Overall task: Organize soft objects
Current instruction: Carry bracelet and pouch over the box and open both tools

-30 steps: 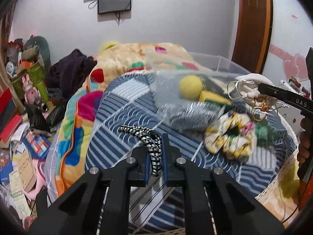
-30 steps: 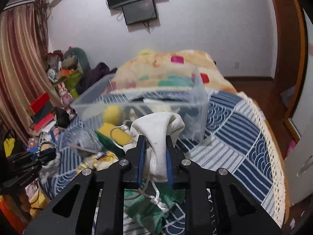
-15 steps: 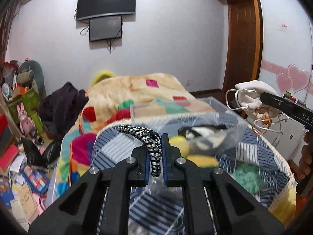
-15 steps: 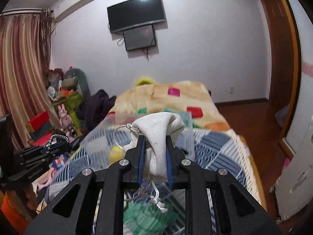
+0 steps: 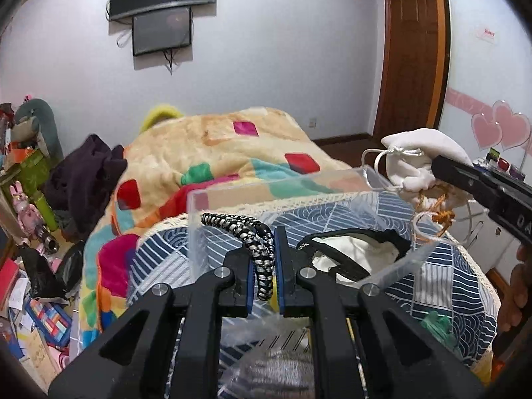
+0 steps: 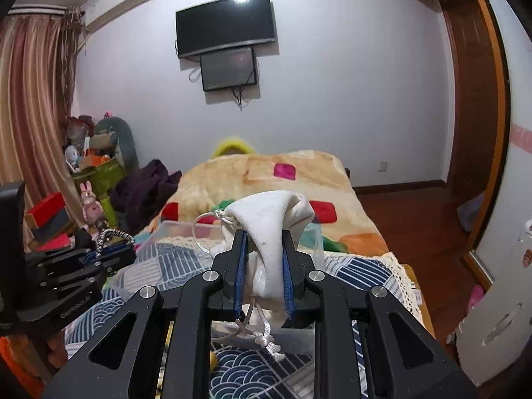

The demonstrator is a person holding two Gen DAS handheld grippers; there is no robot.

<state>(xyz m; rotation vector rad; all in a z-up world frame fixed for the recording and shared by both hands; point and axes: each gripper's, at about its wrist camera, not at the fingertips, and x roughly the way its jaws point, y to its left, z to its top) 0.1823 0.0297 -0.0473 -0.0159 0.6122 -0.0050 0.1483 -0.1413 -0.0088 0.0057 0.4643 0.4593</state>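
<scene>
My left gripper [image 5: 262,259] is shut on a black-and-white braided hair band [image 5: 246,232] and holds it over a clear plastic box [image 5: 266,188] on the blue patterned bedspread. A black-edged white cloth item [image 5: 352,252] lies in the box. My right gripper [image 6: 264,252] is shut on a white drawstring pouch [image 6: 272,226] and holds it above the box [image 6: 173,229]. The pouch [image 5: 419,163] also shows at the right of the left wrist view. The left gripper [image 6: 109,249] shows at the left of the right wrist view.
A colourful fleece blanket [image 5: 212,156] covers the far part of the bed. A green cloth [image 5: 439,324] lies on the bedspread [image 5: 442,282]. Clutter and toys [image 5: 30,179] fill the floor at left. A wooden door [image 5: 412,50] stands at right.
Both grippers have risen and moved forward over the clear box with their items still held. The yellow ball and the scrunchie have dropped out of sight below.
</scene>
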